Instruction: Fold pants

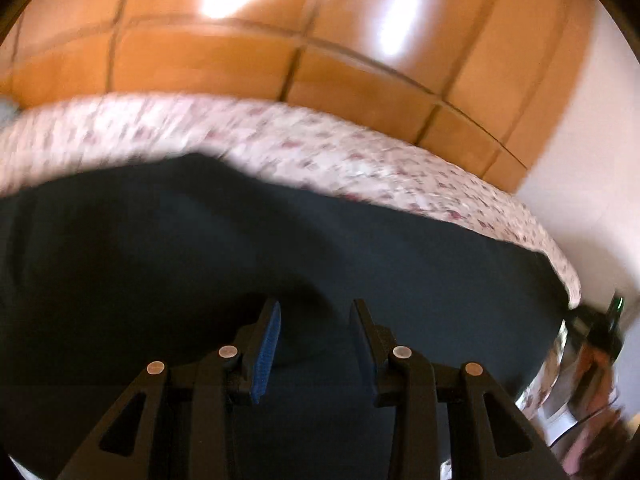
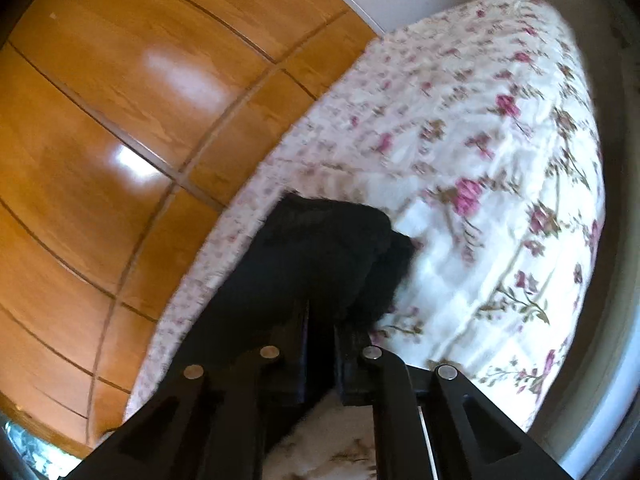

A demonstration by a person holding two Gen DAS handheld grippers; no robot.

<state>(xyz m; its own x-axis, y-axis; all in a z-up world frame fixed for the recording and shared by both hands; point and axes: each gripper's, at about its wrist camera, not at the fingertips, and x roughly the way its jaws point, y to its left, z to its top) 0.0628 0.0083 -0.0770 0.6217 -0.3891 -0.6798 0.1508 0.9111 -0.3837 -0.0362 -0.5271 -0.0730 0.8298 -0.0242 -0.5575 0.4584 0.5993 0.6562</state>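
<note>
Dark navy pants [image 1: 280, 232] lie spread over a floral bedspread [image 1: 280, 132] and fill the lower half of the left wrist view. My left gripper [image 1: 316, 306] hovers over them, open, with its blue pads [image 1: 266, 352] apart and nothing pinched between them. In the right wrist view a bunched end of the pants [image 2: 320, 240] rises from the bedspread [image 2: 480, 160] near the bed's edge. My right gripper [image 2: 322, 316] is shut on that dark cloth, which hides its fingertips.
A glossy wooden wardrobe [image 1: 240, 60] stands close behind the bed and also fills the left of the right wrist view [image 2: 120, 120]. A white wall [image 1: 580, 120] is at the right. A blurred hand with dark gear [image 1: 592, 340] shows at the bed's right edge.
</note>
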